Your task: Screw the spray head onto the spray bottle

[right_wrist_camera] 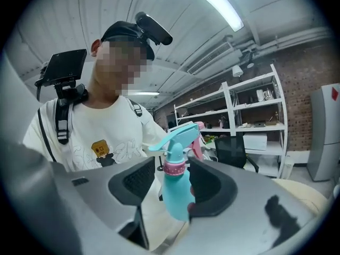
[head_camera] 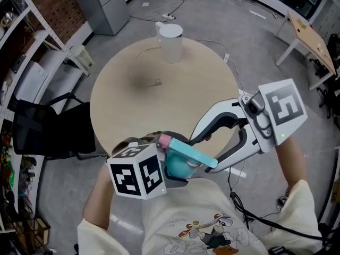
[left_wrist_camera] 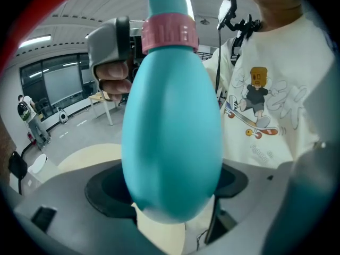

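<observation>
Spray bottle (left_wrist_camera: 172, 142), teal, is held off the counter, close to the person's chest. Spray head (right_wrist_camera: 178, 134) sits on top of it. Pink collar (right_wrist_camera: 173, 168) looks seated flush on the neck, no gap visible.

Left claw (left_wrist_camera: 170, 189) is clenched on the bottle's fat lower body, pads on both sides.

Right claw (right_wrist_camera: 175, 182) is up at the collar and neck with jaws spread. One pad is clear of the bottle, the other just beside it and not squeezing, so released and carrying nothing.

Round counter (head_camera: 122, 105) is ahead of the person. Only a white jug (head_camera: 171, 42) at its far edge and one tiny thing near the middle, too small to tell.

Progress: head is on and looks threaded down, so the main job seems done or nearly done. Can't confirm tightness from the views. Probably left: one more twist of the collar if loose, then set the bottle down.
</observation>
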`<state>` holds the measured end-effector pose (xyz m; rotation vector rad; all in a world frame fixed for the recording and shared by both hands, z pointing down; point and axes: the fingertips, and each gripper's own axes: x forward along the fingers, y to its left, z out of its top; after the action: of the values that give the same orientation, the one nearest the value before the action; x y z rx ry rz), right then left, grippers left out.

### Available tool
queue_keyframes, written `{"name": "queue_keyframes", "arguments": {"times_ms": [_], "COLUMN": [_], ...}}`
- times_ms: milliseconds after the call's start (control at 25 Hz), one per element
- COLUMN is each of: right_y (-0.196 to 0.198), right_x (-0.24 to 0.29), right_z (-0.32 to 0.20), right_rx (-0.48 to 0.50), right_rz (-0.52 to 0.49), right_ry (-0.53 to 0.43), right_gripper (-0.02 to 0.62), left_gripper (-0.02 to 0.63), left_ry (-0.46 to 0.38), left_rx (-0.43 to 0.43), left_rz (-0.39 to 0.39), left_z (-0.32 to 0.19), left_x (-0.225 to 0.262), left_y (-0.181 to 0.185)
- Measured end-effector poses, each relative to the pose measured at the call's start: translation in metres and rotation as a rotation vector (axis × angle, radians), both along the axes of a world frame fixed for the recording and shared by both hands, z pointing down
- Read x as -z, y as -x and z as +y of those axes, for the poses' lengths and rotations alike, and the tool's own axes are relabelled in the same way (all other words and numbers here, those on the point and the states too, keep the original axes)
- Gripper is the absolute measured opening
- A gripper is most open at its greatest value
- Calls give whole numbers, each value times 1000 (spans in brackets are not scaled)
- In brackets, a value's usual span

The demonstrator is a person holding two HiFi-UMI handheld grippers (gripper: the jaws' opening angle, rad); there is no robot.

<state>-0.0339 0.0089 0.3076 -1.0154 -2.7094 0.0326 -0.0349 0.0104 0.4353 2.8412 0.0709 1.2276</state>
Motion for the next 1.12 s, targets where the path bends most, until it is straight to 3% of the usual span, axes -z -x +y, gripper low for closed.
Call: {"name": "queue_keyframes", "arguments": {"times_ms": [400, 680, 800, 1120], "right_y": [12, 23, 16, 11], "right_x": [-3, 2, 9, 26], "right_z": [8, 19, 23, 6], "right_rx": [183, 214, 235, 193], "right_rz": [47, 14, 1, -98], "right_ry": [65, 151, 173, 147], "right_gripper": [189, 175, 133, 129], "left_gripper": [426, 426, 426, 426], "left_ry": [18, 31, 37, 112], "left_rx": [-87, -105, -116, -145], "left_rz": [9, 12, 15, 84], "left_z": [19, 25, 27, 18], "left_x": [-3, -3, 2, 17], "left_y": [-10, -7, -12, -20]}}
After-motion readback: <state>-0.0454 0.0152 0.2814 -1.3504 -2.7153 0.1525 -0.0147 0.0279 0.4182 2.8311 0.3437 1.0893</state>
